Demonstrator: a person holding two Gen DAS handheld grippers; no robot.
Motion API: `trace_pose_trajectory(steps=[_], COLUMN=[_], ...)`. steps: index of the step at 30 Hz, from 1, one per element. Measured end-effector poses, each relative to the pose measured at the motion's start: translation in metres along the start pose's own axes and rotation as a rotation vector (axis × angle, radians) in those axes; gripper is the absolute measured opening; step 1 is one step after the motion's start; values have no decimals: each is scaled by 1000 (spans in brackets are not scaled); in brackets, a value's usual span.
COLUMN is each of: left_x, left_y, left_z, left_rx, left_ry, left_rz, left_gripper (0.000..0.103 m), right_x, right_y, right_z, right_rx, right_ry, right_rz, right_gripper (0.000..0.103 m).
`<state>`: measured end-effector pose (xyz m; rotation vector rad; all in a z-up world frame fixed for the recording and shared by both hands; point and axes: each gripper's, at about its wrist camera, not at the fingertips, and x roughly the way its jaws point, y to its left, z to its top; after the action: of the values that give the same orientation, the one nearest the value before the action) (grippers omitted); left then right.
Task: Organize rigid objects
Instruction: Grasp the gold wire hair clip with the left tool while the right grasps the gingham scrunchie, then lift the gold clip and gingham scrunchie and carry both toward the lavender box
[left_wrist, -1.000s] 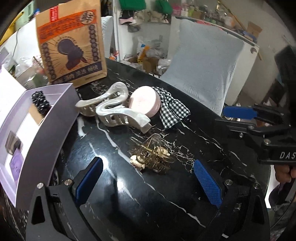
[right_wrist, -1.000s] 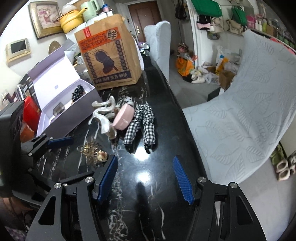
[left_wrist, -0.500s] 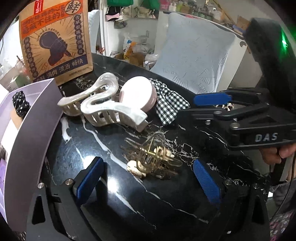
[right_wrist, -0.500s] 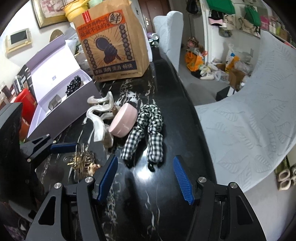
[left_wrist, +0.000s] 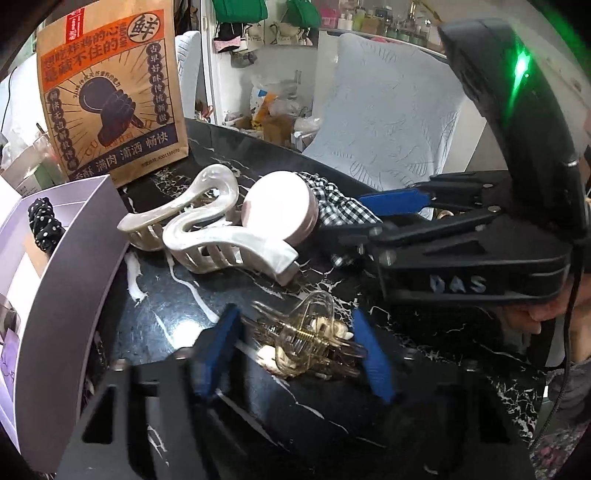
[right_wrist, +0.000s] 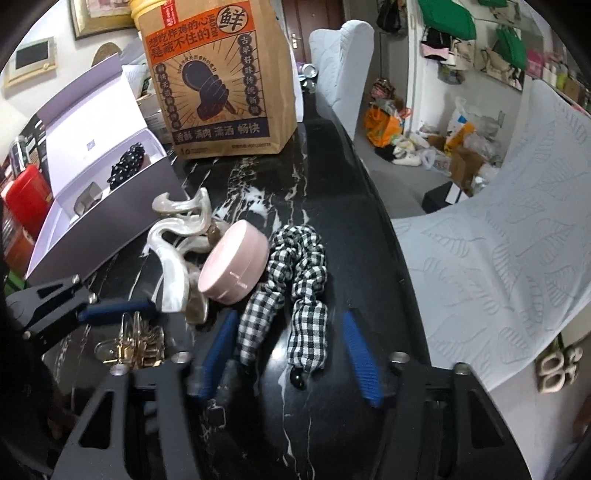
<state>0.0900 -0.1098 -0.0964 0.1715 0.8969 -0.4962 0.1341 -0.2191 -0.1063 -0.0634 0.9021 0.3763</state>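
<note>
A gold hair claw (left_wrist: 308, 341) lies on the black marble table (left_wrist: 177, 306), between the blue pads of my left gripper (left_wrist: 301, 354), which is partly closed around it without clearly pressing it. The claw also shows in the right wrist view (right_wrist: 133, 345). Two pearly white hair claws (left_wrist: 207, 229) and a pink round compact (left_wrist: 279, 208) lie beyond. My right gripper (right_wrist: 288, 350) is open, its pads astride the ends of a black-and-white checked scrunchie (right_wrist: 299, 280).
An open lilac box (left_wrist: 55, 266) at the left holds a black dotted scrunchie (left_wrist: 44, 225). A brown paper bag (left_wrist: 110, 92) stands at the back. A grey cushioned chair (right_wrist: 509, 229) is right of the table edge.
My left gripper moved forward over the gold claw and its jaws narrowed around it. My right gripper moved forward to the checked scrunchie.
</note>
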Motion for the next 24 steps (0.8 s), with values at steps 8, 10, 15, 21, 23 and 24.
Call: trace_pose_trajectory(steps=[8,10,15,21,23,24], left_x=[-12,-17,-24,-39,-47,-50], left_y=[8,12,23,35,38,39], left_z=[-12,-19,-30,-49,-56,-58], left_rx=[-97,-132,-177,-234,-251,-259], left_ry=[4,-3,-5,-11,-22,-27], left_rz=[51,44,56,64,73,77], left_gripper=[52,52,52,52,52,52], right_x=[-11,-17,-32,-44,-48,-50], right_y=[-5,-6,-2,10,16,18], right_z=[-10,-17,-32,-43,-45,-47], right_rx=[55,62,68,60,52,48], right_ry=[0,-3,-6,-19,-26,-27], right_rz=[1,-2,-5,-4,4,7], right_gripper=[23,23,23,23,23,23])
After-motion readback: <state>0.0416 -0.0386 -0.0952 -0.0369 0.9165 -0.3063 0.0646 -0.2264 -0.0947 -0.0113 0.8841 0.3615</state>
